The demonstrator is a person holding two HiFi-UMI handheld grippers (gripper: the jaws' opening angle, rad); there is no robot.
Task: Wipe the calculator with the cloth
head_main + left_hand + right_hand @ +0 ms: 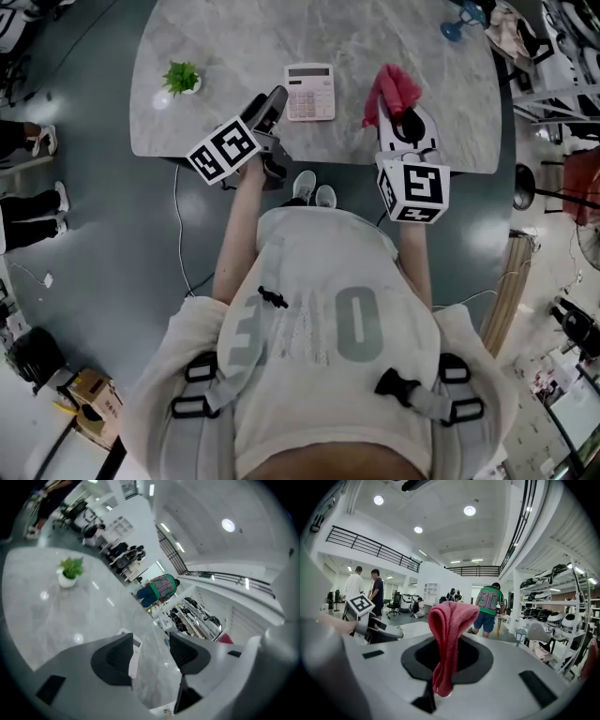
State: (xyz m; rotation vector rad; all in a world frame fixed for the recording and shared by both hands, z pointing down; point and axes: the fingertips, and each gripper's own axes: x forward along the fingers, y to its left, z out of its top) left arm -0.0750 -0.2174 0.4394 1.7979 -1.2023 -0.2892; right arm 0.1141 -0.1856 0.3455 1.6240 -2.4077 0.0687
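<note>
The white calculator (309, 91) lies flat on the grey marble table (375, 37), near its front edge. My left gripper (274, 103) hovers at that edge just left of the calculator, jaws open with nothing between them. In the left gripper view the calculator (132, 654) shows as a white strip past the left finger of that gripper (150, 652). My right gripper (396, 112) is right of the calculator, shut on a red cloth (392, 89) that stands up out of the jaws. The right gripper view shows the cloth (449, 625) folded and pinched in that gripper (446, 657).
A small green plant in a white pot (181, 79) stands on the table's left part. A blue object (454, 28) sits at the far right corner. Chairs and gear crowd the floor around (548, 66). A person in a green shirt (488, 605) stands beyond the table.
</note>
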